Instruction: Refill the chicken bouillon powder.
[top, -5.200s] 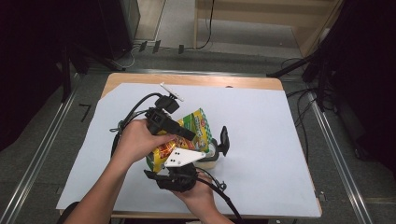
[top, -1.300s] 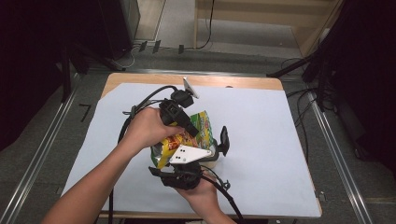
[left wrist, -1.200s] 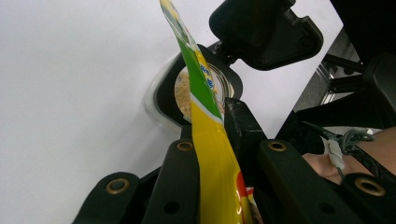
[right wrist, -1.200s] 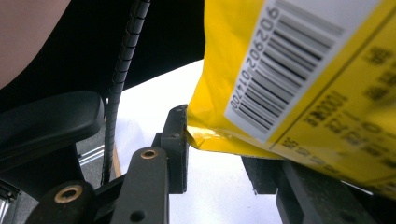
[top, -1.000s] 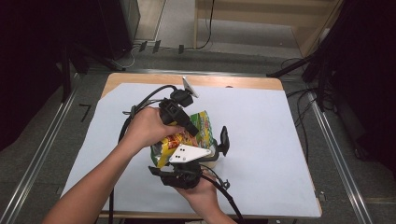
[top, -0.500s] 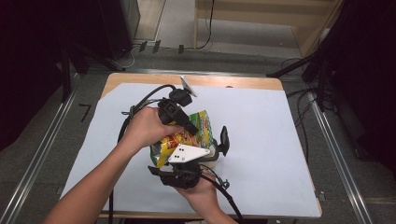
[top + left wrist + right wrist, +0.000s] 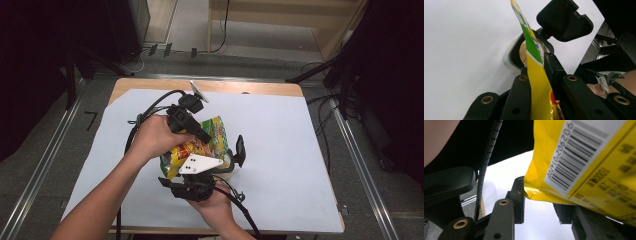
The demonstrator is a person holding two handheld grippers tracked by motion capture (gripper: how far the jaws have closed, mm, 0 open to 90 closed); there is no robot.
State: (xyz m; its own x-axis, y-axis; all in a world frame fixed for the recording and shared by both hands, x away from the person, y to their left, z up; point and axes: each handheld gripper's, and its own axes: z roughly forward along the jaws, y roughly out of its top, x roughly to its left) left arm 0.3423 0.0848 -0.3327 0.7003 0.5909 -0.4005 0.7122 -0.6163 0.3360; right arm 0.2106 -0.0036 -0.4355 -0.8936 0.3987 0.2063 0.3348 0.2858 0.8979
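A yellow and green snack bag (image 7: 197,145) sits in the middle of the high view, held between the two grippers above the white sheet (image 7: 300,145) that covers the table. The bag leans, with its long side running from the lower left up to the upper right of that view. Just right of the bag is a small clear cup with a black rim (image 7: 227,161). In the left gripper view this cup (image 7: 524,51) sits in the middle of the frame, and there is light brown stuff inside it. Its black lid (image 7: 564,18) is flipped up at the top of the frame.

The left gripper (image 7: 205,137) comes in from the upper left of the bag in the high view. In its own view its jaws are squeezed tight on the thin edge of the bag (image 7: 536,75), which stands straight up between them.

The right gripper (image 7: 220,167) is at the bottom of the bag in the high view. In its own view the jaws stand apart, and the bag's yellow bottom corner (image 7: 584,162) with a barcode hangs between them. It touches the left jaw, but I cannot tell if both jaws press on it.

The high view does not show the brown stuff in the cup. The barcode is seen in the right gripper view.
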